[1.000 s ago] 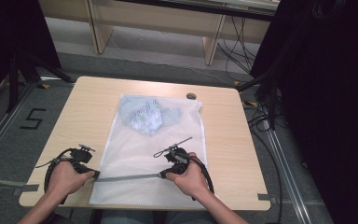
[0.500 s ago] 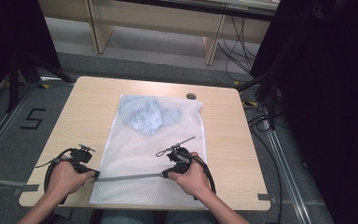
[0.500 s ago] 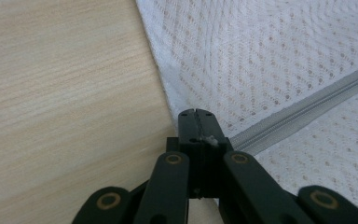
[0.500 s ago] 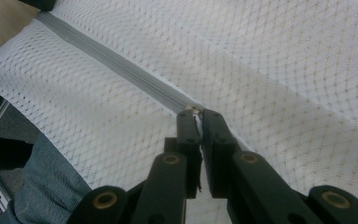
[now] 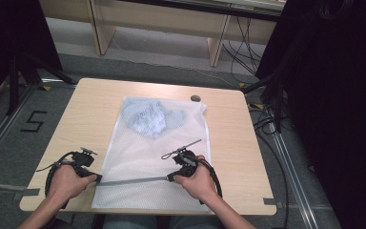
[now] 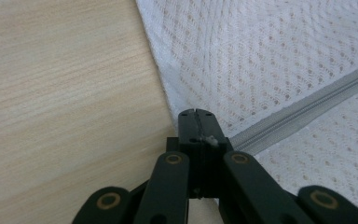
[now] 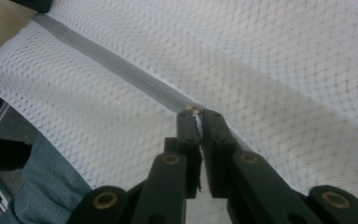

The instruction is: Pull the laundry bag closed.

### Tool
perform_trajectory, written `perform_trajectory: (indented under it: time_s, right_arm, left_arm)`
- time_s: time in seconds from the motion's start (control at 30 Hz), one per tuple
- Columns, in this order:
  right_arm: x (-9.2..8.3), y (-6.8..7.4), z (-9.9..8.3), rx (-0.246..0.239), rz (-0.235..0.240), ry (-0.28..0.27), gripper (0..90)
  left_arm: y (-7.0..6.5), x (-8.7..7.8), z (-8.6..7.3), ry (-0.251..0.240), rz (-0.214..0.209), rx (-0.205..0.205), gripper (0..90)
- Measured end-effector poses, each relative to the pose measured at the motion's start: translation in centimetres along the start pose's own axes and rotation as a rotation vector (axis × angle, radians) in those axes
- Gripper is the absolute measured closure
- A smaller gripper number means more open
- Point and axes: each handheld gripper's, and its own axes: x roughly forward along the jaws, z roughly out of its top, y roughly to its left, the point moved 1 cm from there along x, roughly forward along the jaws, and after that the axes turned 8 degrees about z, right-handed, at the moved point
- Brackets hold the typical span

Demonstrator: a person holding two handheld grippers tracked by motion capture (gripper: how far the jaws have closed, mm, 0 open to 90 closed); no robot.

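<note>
A white mesh bag (image 5: 157, 148) lies flat on the wooden table (image 5: 90, 109), with a light-blue garment (image 5: 150, 117) bunched inside its far end. A grey zipper (image 5: 133, 181) runs across the bag's near end. My left gripper (image 5: 96, 178) is shut on the bag's left edge where the zipper (image 6: 307, 109) starts; in the left gripper view the jaws (image 6: 196, 116) meet with mesh pinched between them. My right gripper (image 5: 170, 178) is shut on the zipper pull (image 7: 193, 109), and the zipper (image 7: 112, 65) stretches away from it.
A small dark round object (image 5: 195, 98) sits near the table's far edge. Grey tape (image 5: 28, 192) marks the front corners. The person's jeans (image 7: 46, 186) show under the bag's overhanging near edge. Cables (image 5: 267, 119) trail on the floor at the right.
My right gripper has edged very slightly to the right along the zipper. The left hand has held still.
</note>
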Motion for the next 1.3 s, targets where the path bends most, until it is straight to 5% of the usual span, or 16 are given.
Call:
perform_trajectory:
  time_s: [1.0, 1.2, 1.3]
  right_arm:
    - [-0.9, -0.7, -0.5, 0.045, -0.005, 0.022, 87.1]
    - [-1.0, -1.0, -0.8, 0.021, -0.004, 0.016, 87.1]
    - [-1.1, -0.9, -0.9, 0.064, -0.011, 0.028, 87.1]
  left_arm:
    - [0.1, -0.1, 0.0, 0.007, 0.001, 0.014, 90.0]
    - [0.1, -0.1, 0.0, 0.008, 0.001, 0.013, 90.0]
    - [0.1, -0.1, 0.0, 0.008, 0.001, 0.013, 90.0]
